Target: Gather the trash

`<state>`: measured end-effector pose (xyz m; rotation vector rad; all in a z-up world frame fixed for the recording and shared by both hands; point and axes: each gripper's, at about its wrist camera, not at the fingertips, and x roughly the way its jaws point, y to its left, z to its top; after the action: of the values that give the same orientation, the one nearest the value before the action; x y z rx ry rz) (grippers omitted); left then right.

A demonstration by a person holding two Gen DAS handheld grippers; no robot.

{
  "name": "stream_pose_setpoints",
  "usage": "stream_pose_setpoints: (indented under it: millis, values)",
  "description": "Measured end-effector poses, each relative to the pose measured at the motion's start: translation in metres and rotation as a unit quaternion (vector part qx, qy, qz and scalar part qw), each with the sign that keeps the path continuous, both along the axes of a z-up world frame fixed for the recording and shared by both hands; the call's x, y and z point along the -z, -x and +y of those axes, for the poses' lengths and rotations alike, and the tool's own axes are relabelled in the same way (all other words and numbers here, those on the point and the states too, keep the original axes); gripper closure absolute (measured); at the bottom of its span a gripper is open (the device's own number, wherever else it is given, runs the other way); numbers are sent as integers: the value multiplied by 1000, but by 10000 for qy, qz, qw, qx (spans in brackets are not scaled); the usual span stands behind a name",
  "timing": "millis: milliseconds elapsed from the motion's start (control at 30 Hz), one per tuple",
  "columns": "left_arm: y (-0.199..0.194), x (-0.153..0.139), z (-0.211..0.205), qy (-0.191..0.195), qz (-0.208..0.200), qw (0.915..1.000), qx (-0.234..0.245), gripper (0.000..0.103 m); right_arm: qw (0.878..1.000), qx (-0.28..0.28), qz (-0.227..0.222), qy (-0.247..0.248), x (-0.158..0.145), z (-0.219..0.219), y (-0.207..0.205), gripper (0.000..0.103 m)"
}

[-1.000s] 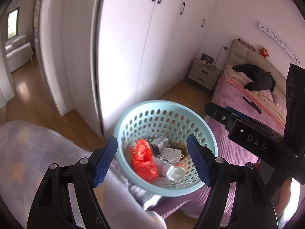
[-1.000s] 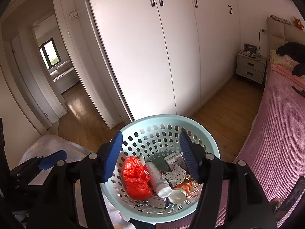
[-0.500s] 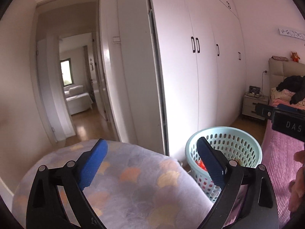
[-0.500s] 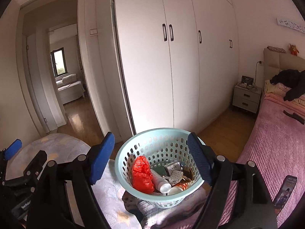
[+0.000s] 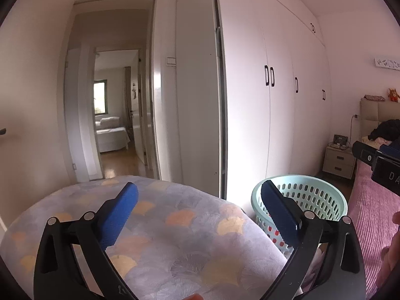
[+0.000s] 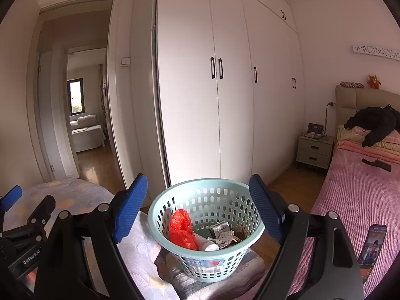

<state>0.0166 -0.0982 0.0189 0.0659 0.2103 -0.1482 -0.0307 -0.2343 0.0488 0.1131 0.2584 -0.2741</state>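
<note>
— Where's the pale green perforated plastic basket [image 6: 206,227]?
— On the patterned cushion [image 5: 160,230], trash inside. Right gripper [image 6: 200,212] and left gripper [image 5: 200,215] both hang spread, empty.
— Next?
— I'd scan calmly for leftovers.

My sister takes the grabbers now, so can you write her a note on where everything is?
Left gripper: open, empty, over the patterned blanket.
Right gripper: open, empty, aimed at the basket.
The basket sits on folded cloth beside the pink bed.
Done: red bag, white bottle and wrappers are inside.
Left: no loose trash in view; look around.
</note>
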Motion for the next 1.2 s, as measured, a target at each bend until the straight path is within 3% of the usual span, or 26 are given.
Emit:
stream_pose_setpoints:
  millis: [267, 567, 867, 1200]
  values:
    - [-2, 6, 7, 145, 199, 9997, 13, 8, 10000, -2, 44, 68, 3, 3, -1, 23]
    - [-4, 13, -3, -376, 251, 9988, -163, 8, 9999, 48, 72, 145, 3, 5, -4, 21]
    - [-9, 11, 9, -39, 438, 9990, -70, 8, 9998, 23, 112, 145, 5, 6, -7, 21]
    - [-11, 10, 13, -36, 453, 9988, -180, 8, 9996, -51, 156, 209, 7, 9, -8, 20]
